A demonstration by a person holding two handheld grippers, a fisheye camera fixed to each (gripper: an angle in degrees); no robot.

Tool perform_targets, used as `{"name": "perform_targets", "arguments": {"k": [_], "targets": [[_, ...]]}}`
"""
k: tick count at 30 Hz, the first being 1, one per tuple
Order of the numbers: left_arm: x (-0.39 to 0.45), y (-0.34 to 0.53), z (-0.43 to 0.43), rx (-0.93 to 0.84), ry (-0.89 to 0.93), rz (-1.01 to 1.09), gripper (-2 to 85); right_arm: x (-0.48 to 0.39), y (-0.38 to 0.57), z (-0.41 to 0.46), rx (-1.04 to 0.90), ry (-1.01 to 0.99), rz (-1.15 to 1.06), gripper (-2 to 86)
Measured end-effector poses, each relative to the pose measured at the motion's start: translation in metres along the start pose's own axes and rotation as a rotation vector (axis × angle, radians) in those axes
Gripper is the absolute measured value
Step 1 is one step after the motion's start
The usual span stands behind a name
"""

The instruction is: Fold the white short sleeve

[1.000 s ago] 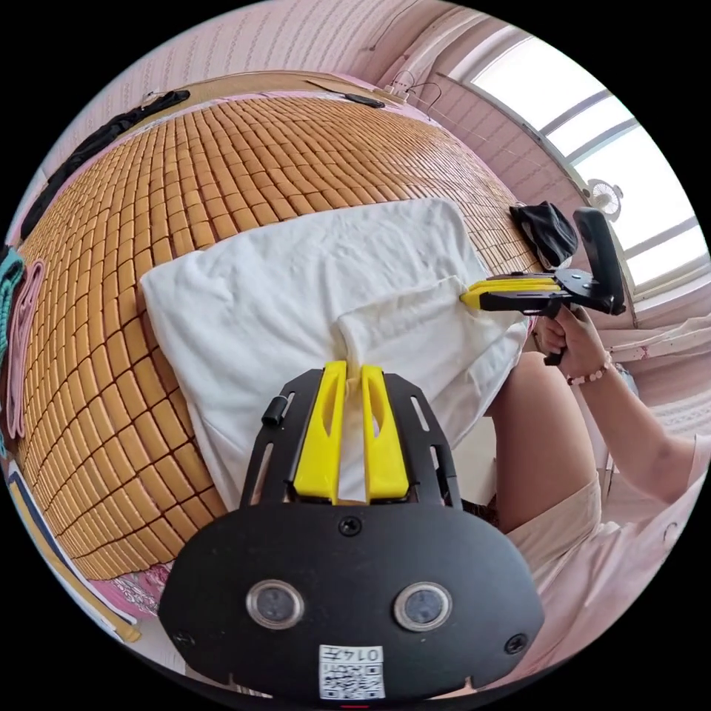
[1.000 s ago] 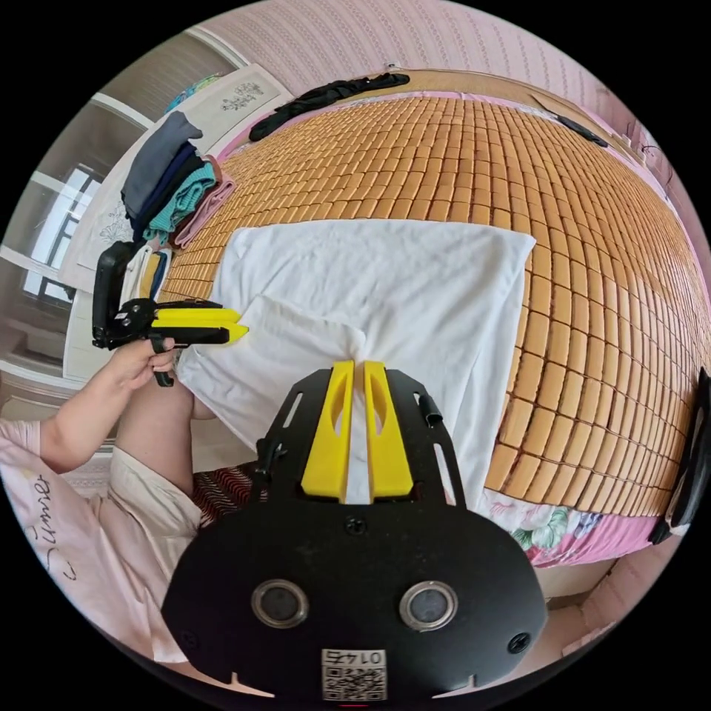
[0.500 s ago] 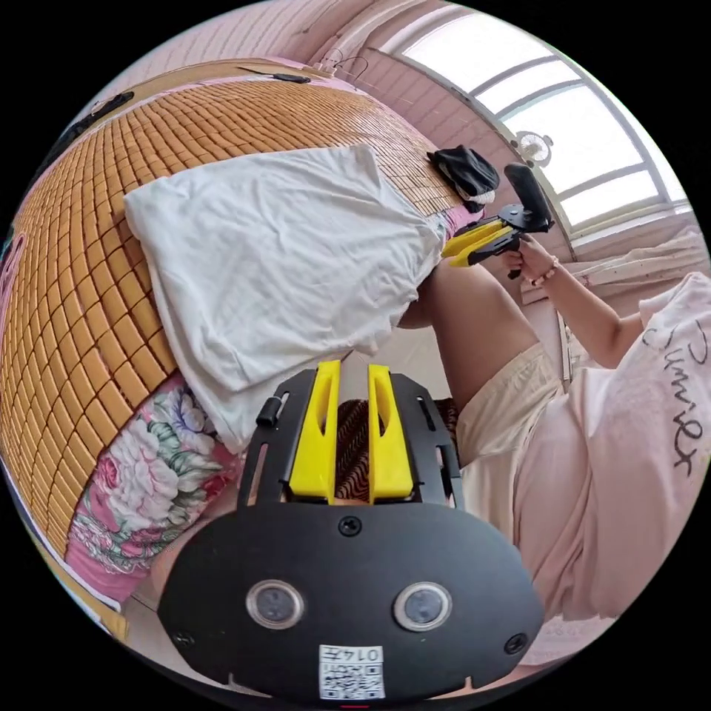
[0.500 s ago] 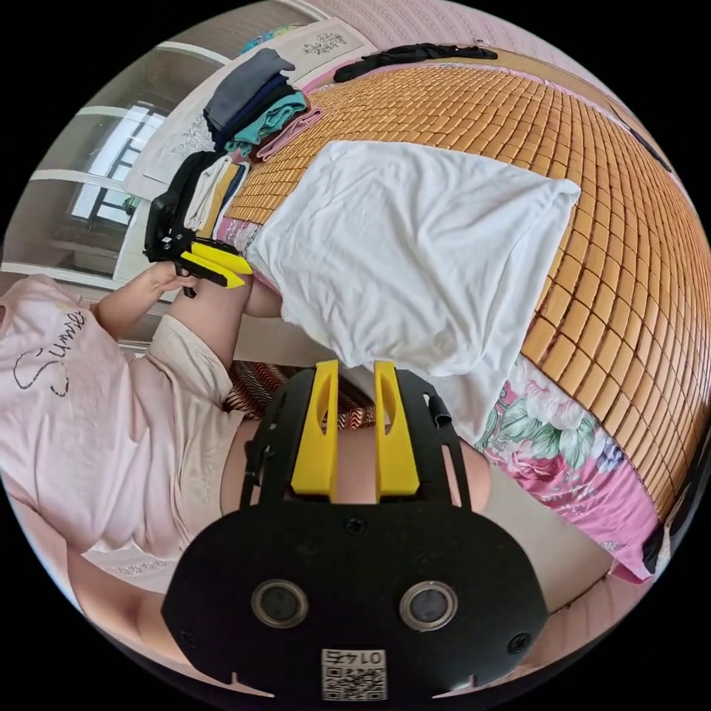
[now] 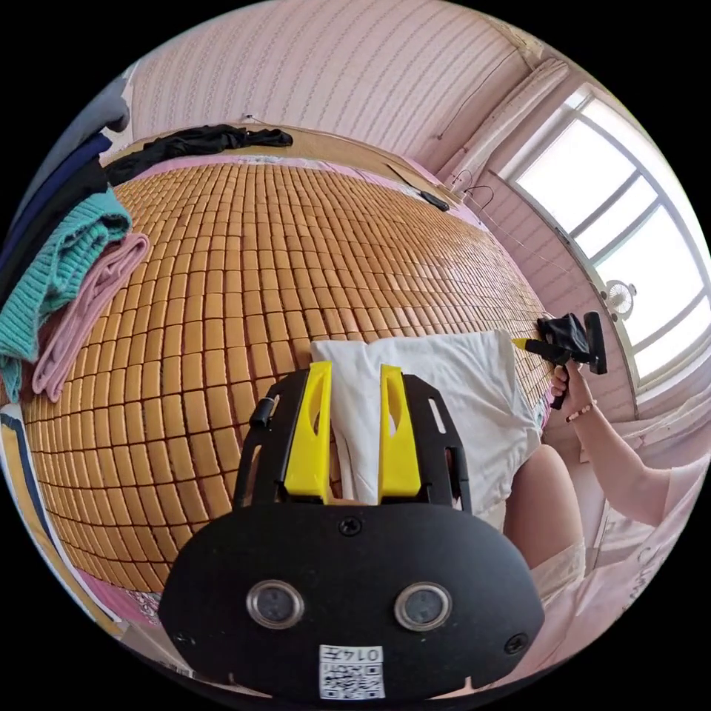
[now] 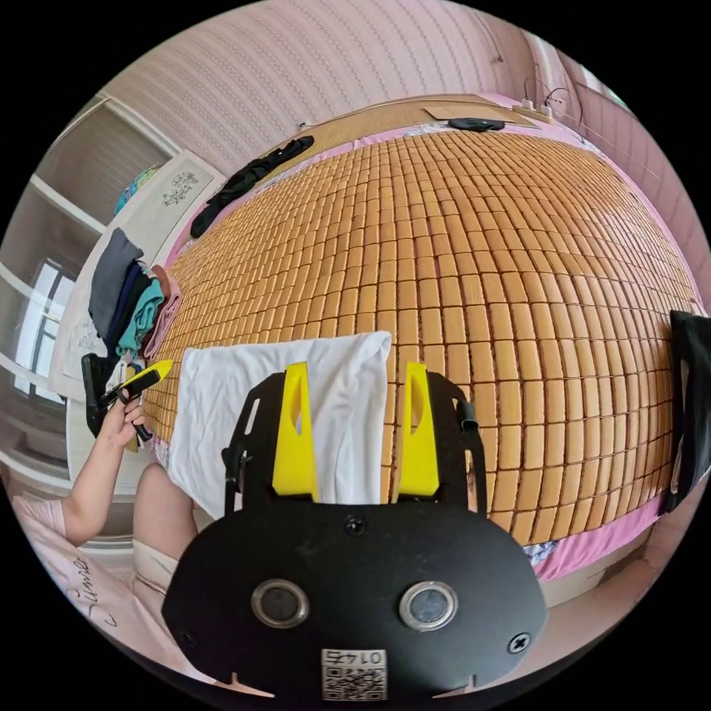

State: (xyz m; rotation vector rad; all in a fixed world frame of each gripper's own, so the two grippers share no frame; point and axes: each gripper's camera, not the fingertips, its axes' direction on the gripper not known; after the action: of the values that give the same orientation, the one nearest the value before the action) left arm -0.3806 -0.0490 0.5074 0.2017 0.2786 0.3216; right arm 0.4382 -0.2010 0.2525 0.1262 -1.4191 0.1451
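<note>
The white short-sleeve shirt [image 5: 459,385] lies folded into a flat rectangle at the near edge of the bamboo mat [image 5: 259,259]. My left gripper [image 5: 355,366] hovers open over the shirt's left end, white cloth showing in the gap without being pinched. In the right gripper view the shirt [image 6: 244,392] sits low and left on the mat [image 6: 481,259]. My right gripper [image 6: 355,366] stands wide open above its right corner. Each view also catches the other tool at the shirt's far end: the right gripper [image 5: 529,344] and the left gripper [image 6: 152,370], each held in a hand.
A stack of folded clothes [image 5: 67,281] [image 6: 133,304] sits at the mat's left side. A black garment [image 5: 192,141] [image 6: 252,174] lies along the headboard, and a dark item [image 6: 692,400] hangs at the right edge. The person's leg [image 5: 541,496] presses against the bed's front.
Both grippers let go of the folded-over cloth, drew back off the bed's edge, then came forward over the shirt's two ends. The jaws stand wider apart now.
</note>
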Motion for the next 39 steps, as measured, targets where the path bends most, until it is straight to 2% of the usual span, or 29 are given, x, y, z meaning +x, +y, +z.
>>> {"name": "perform_targets", "arguments": {"k": [3, 5, 8, 11, 21, 24, 28, 30, 33, 36, 39], "targets": [[-0.013, -0.009, 0.025, -0.061, 0.027, -0.049, 8.5, 0.005, -0.005, 0.018, -0.022, -0.045, 0.069, 11.6], [-0.011, -0.005, 0.029, -0.033, 0.021, -0.041, 5.2, -0.004, 0.001, 0.019, 0.008, 0.085, 0.088, 6.1], [-0.013, 0.006, 0.03, 0.001, 0.05, -0.058, 1.4, -0.014, 0.005, 0.016, 0.018, 0.127, 0.062, 3.4], [-0.013, 0.014, 0.017, 0.046, 0.048, -0.068, -0.3, -0.02, 0.007, 0.002, 0.072, 0.028, 0.017, 1.7], [0.024, -0.002, -0.071, 0.317, -0.041, 0.043, -0.9, -0.072, -0.029, -0.063, 0.243, -0.029, -0.174, 0.9], [0.024, -0.027, -0.06, 0.283, -0.041, 0.045, -0.6, -0.08, -0.059, -0.055, 0.206, -0.026, -0.179, 1.2], [0.018, -0.05, -0.02, 0.2, -0.096, 0.033, 1.1, -0.087, -0.098, -0.003, 0.096, 0.087, -0.161, 2.4], [0.003, -0.06, 0.004, 0.125, -0.093, -0.049, 4.5, -0.085, -0.109, 0.015, 0.073, 0.153, -0.115, 4.2], [-0.009, -0.053, -0.011, 0.204, -0.094, -0.083, 6.1, -0.079, -0.12, 0.015, 0.104, 0.16, -0.06, 7.0], [0.016, -0.031, -0.035, 0.272, -0.183, 0.058, 5.8, -0.092, -0.121, 0.013, 0.117, 0.148, -0.131, 6.9], [0.073, 0.005, -0.02, 0.2, -0.171, 0.249, 5.4, -0.129, -0.122, 0.037, 0.032, 0.109, -0.29, 5.3]]}}
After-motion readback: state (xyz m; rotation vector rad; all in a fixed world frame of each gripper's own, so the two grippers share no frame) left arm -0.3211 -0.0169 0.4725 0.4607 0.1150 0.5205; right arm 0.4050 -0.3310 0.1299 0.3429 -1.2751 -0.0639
